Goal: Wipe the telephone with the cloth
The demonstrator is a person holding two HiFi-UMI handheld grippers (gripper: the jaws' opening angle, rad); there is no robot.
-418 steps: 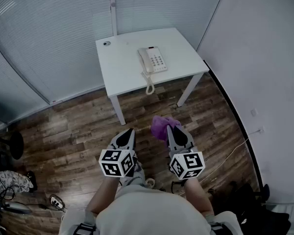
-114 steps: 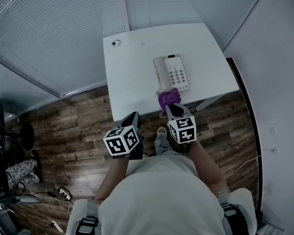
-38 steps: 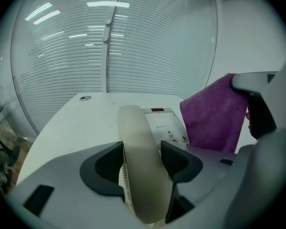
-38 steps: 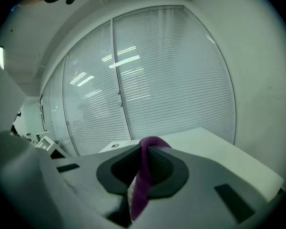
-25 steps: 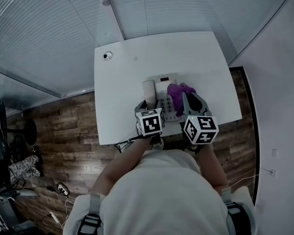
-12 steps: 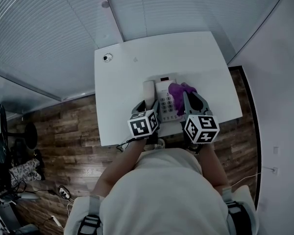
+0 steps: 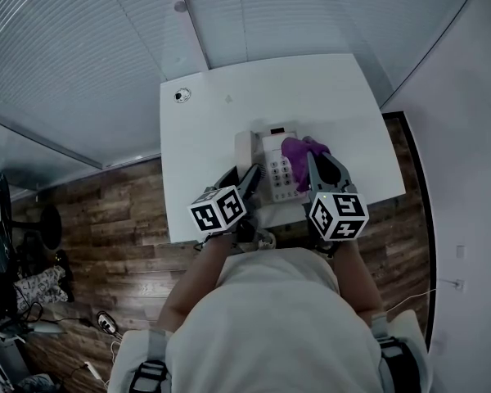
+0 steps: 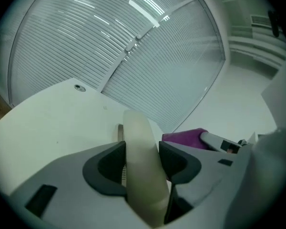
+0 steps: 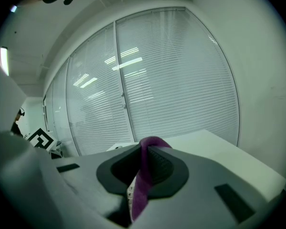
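Note:
The white telephone (image 7: 280, 169) sits near the front edge of the white table (image 7: 213, 113). Its pale handset (image 7: 244, 148) lies along the phone's left side, and my left gripper (image 7: 247, 178) is shut on it. In the left gripper view the handset (image 8: 142, 166) fills the gap between both pads. My right gripper (image 7: 311, 170) is shut on a purple cloth (image 7: 303, 150) that rests over the phone's right side. In the right gripper view the cloth (image 9: 142, 175) hangs pinched between the jaws, with phone keys (image 9: 129, 191) just visible below.
A round cable grommet (image 7: 180, 95) sits at the table's far left corner. Slatted glass walls (image 7: 82, 47) stand behind and left of the table, and a plain wall (image 7: 466, 97) on the right. Wood floor (image 7: 90, 211) lies to the left.
The left gripper's marker cube has swung left and tilted while its jaws stayed at the handset. The right gripper and cloth have hardly moved.

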